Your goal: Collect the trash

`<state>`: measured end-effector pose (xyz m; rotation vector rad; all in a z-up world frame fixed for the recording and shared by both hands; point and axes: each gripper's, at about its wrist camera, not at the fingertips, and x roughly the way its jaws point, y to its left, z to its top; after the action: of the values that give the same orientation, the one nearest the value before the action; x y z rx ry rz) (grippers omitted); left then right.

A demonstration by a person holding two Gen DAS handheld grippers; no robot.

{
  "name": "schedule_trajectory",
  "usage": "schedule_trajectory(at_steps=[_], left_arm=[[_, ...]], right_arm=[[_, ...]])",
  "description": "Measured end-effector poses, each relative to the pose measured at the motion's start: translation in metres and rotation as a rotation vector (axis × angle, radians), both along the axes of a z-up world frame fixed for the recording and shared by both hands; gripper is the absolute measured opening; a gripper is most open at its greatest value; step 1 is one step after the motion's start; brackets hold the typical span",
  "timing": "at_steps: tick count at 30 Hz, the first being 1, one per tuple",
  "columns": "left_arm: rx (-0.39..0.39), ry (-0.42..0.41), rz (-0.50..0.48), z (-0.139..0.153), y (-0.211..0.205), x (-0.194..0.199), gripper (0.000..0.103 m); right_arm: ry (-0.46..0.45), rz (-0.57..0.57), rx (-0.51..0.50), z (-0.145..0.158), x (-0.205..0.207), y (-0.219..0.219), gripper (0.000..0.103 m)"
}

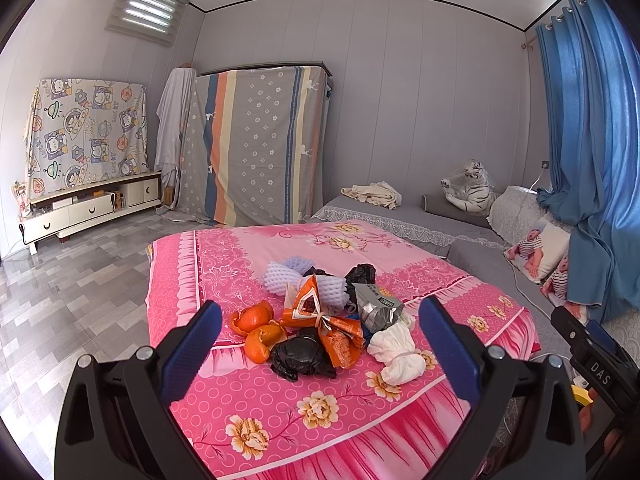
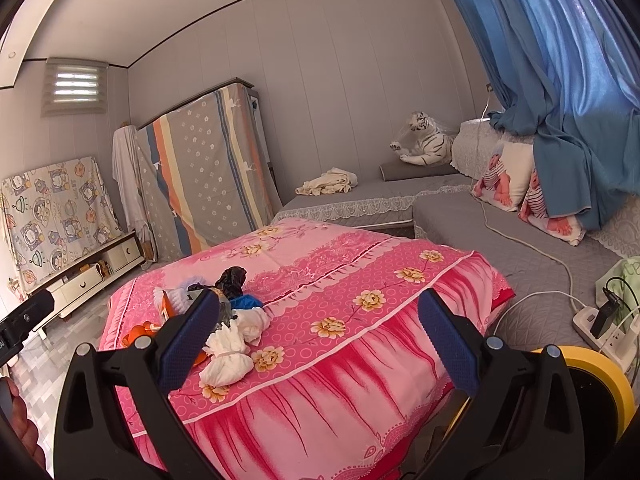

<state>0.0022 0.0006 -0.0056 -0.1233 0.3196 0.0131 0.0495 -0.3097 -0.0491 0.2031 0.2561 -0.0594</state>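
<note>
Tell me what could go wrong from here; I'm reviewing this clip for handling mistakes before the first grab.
1. The trash pile is tangled: closing the open left gripper on the black bag may drag the orange wrapper or roll the orange peels off the pink cloth.
2. The white wad lies near the cloth's edge and could be knocked to the floor by the open right gripper.

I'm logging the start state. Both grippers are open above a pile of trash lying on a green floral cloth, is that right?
Not quite: the floral cloth is pink, not green, as the left wrist view shows. The left gripper and right gripper are both open, and the trash pile lies on it.
</note>
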Motion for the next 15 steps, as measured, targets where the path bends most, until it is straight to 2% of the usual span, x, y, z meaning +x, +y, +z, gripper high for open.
schedule_trajectory(at_steps=[15], left_arm=[[-0.004,0.004,-0.002,0.000,0.001,0.001,0.095]], right_arm=[[0.010,-0.001,-0.004,-0.007,0.005,0.000,0.095]])
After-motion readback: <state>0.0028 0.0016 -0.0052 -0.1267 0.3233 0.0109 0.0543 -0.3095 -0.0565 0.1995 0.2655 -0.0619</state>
